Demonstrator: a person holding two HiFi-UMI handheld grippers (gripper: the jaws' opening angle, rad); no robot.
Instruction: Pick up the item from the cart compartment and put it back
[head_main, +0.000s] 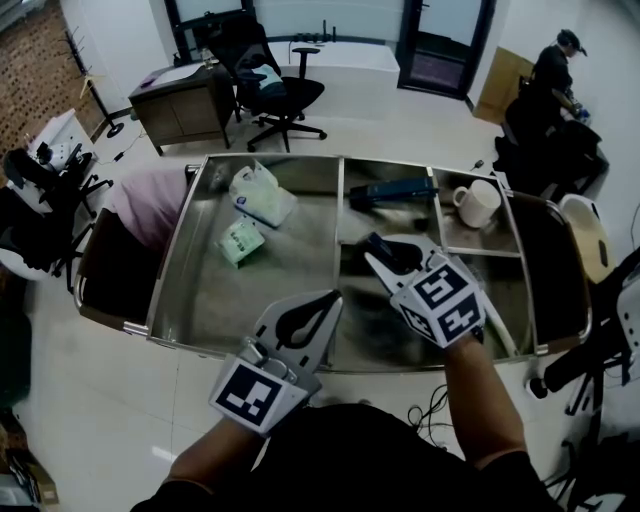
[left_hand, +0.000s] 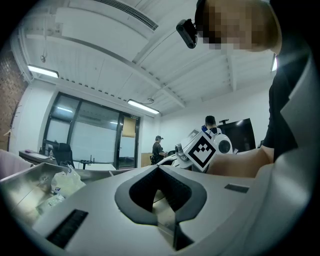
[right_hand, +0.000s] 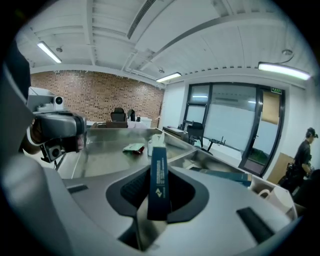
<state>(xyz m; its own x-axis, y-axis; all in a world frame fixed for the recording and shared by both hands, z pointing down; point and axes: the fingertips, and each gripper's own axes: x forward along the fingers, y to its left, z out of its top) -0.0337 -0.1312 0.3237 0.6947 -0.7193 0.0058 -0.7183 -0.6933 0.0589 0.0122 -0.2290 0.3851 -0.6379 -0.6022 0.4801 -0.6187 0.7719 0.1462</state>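
My right gripper (head_main: 372, 250) is shut on a slim dark blue box (right_hand: 159, 175), held edge-on and upright between its pads over the steel cart (head_main: 230, 300), above the middle front compartment. A second dark blue box (head_main: 392, 190) lies in the middle rear compartment, and it shows past the jaws in the right gripper view (right_hand: 225, 176). My left gripper (head_main: 333, 297) hovers at the cart's front edge, to the left of the right one. In the left gripper view its jaws (left_hand: 158, 167) meet at the tips with nothing between them.
The large left compartment holds a white plastic bag (head_main: 262, 192) and a green packet (head_main: 240, 240). A white mug (head_main: 478, 203) stands in the right rear compartment. Pink cloth (head_main: 150, 200) hangs at the cart's left end. Office chairs (head_main: 275, 85), a desk (head_main: 180, 100) and a person (head_main: 555, 70) are beyond.
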